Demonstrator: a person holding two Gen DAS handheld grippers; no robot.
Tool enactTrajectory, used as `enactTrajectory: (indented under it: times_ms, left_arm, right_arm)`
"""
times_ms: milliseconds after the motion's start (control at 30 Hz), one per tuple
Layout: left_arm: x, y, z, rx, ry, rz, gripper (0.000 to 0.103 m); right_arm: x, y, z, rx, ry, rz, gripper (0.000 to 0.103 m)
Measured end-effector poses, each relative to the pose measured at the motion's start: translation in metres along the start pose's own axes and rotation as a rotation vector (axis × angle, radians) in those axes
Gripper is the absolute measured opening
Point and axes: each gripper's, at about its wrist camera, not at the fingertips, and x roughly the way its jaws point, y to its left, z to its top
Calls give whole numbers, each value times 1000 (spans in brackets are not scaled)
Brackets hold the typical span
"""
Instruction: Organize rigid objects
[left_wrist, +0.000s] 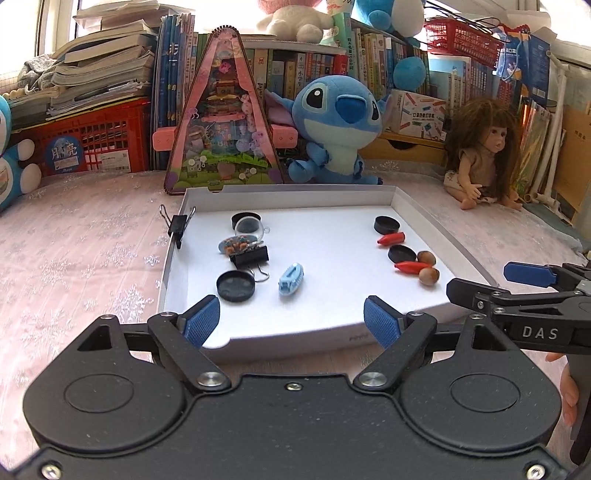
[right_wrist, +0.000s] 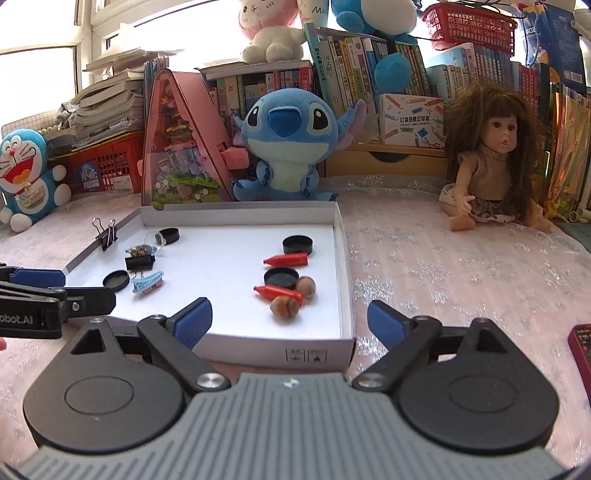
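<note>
I am hovering both hand-held grippers, left (left_wrist: 291, 321) and right (right_wrist: 290, 323), spread wide and holding nothing, before the white tray's (left_wrist: 295, 338) near wall; bare floor lying ahead.

Left gripper (left_wrist: 291, 319) low centre of its frame, jaws wide apart, nothing between. Right gripper (right_wrist: 290, 323) same, low centre, jaws wide, nothing held.

Left gripper (left_wrist: 291, 319) fingers spread wide, nothing between them, held over near edge of white tray (left_wrist: 295, 334). Tray's left side: binder clip (left_wrist: 249, 256), black cap (left_wrist: 235, 285), light blue toy (left_wrist: 291, 278), clear dome (left_wrist: 249, 229). Tray's right side: two more black caps, two red cones (left_wrist: 410, 266), two nuts (left_wrist: 428, 275). Another clip (left_wrist: 178, 223) on left wall. Right gripper (left_wrist: 517, 291) at right edge. Stitch plush (left_wrist: 336, 129) and doll (left_wrist: 480, 155) behind tray.
</note>
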Motion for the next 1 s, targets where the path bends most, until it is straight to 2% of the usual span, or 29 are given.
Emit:
enactTrajectory:
  times_ms: [400,700,1000]
  left_arm:
    - [-4,-6,-25,27,27,30,85]
    - [9,-6,-38,10,78,100,85]
    - [14,-7,-41,-3,68,144,90]
  right_arm:
    - [-3,2,-16,-3,26,-29,100]
    - [5,2,-25,7,74,-38,102]
    - [14,5,-29,3,131,-47,103]
